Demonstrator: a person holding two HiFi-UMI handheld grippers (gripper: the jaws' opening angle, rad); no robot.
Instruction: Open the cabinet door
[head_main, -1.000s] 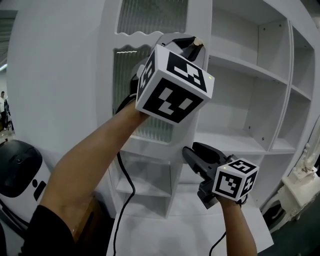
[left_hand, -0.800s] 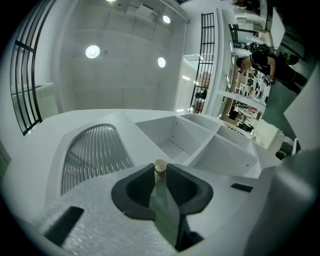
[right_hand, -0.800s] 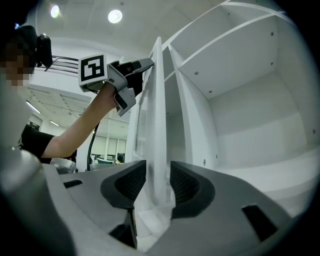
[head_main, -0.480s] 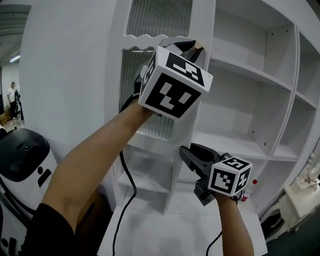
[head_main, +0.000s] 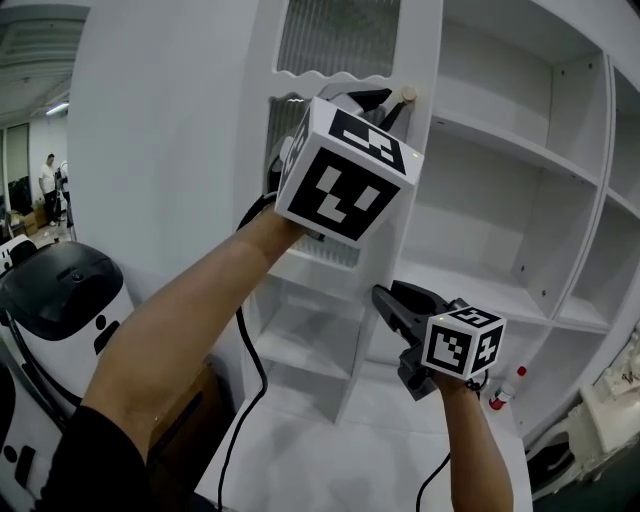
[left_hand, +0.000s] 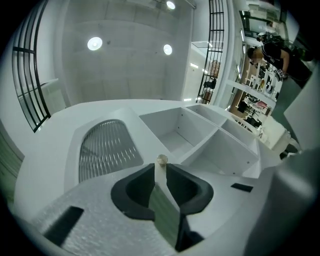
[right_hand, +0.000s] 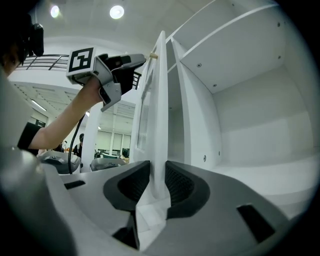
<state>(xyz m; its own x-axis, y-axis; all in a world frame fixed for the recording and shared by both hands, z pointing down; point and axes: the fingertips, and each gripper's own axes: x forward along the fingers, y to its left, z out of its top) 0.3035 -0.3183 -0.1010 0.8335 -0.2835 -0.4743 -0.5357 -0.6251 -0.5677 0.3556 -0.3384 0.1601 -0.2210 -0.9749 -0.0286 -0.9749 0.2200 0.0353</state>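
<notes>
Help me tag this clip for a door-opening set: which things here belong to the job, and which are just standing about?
In the job: door with its knob; left gripper, clamped on the door's edge by the knob; right gripper, jaws closing round that edge lower down.
Standing about: shelves; black-and-white machine; person in the background.

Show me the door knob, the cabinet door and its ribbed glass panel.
door knob (head_main: 408, 95), head view, round tip
cabinet door (right_hand: 160, 105), right gripper view, narrow edge
ribbed glass panel (left_hand: 107, 149), left gripper view, glass middle
</notes>
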